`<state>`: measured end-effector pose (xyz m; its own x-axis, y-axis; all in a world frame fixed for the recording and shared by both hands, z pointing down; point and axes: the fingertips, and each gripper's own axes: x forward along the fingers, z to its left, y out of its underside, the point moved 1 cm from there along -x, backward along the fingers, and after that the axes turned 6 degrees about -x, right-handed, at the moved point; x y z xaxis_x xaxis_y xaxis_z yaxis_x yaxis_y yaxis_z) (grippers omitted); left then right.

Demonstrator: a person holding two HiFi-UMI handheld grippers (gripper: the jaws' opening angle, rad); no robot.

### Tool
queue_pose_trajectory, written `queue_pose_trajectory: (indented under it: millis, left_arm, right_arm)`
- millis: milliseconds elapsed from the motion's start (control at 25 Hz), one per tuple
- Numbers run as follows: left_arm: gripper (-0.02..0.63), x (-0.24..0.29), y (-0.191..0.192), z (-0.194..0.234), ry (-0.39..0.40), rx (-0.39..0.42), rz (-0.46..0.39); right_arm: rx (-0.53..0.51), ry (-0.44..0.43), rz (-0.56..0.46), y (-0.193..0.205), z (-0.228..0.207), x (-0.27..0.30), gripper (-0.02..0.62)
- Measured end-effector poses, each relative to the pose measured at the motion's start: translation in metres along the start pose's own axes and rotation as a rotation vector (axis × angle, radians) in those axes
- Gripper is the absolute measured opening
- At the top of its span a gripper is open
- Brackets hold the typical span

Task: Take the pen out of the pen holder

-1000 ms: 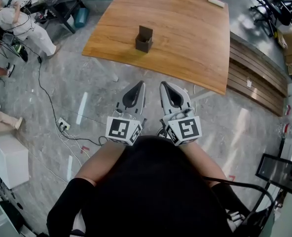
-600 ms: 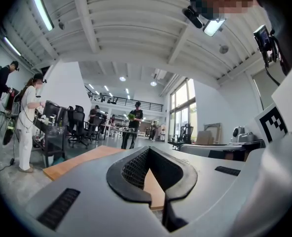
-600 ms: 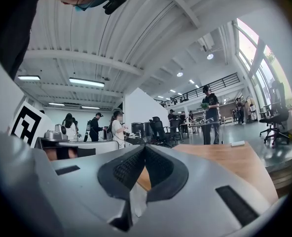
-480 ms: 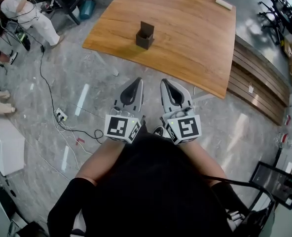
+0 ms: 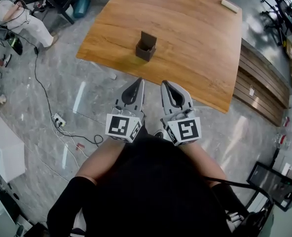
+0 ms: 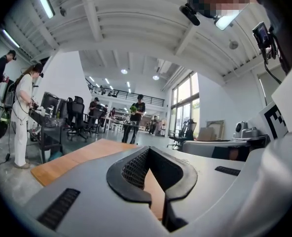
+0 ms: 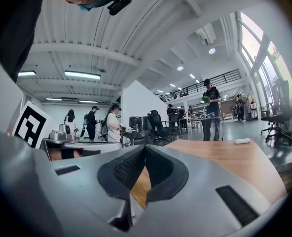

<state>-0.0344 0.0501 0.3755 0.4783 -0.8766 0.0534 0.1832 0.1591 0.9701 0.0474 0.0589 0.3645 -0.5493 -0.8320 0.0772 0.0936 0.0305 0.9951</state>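
- We are holding the left tool (image 5: 138, 81) and the right tool (image 5: 164, 83) side by side, close in front of our body and above the floor (image 5: 57, 78); both are pointing toward the desk (image 5: 195, 48), and neither is reaching over its near edge.
- The left tool's jaws are pressing together at their tips with nothing between them; only a strip of the wooden desk is showing through the loop behind the tips.
- The right tool's jaws are meeting at the tips in the same way, also empty, with desk wood showing through the gap behind them.
- The pen holder (image 5: 145, 46), a small dark box with a taller back wall, is standing upright on the desk toward its near left part, well apart from both tools; whether a pen is sitting in it is too small for us to tell.
- A small white block (image 5: 229, 5) is lying near the far right corner of the desk, well away from the holder.
- Off to the left, a power strip (image 5: 57, 120) is lying on the floor; a person in white (image 5: 15, 15) is standing beyond it, and office chairs (image 5: 284, 9) are sitting at the far right.
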Motion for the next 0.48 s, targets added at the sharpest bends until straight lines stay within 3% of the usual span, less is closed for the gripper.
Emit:
queue_pose_trajectory:
  millis: [480]
  left_arm:
    - [0.0, 0.119, -0.015, 0.1, 0.095, 0.026, 0.081]
  right_arm:
    - [0.021, 0.074, 0.064, 0.005, -0.045, 0.146, 0.014]
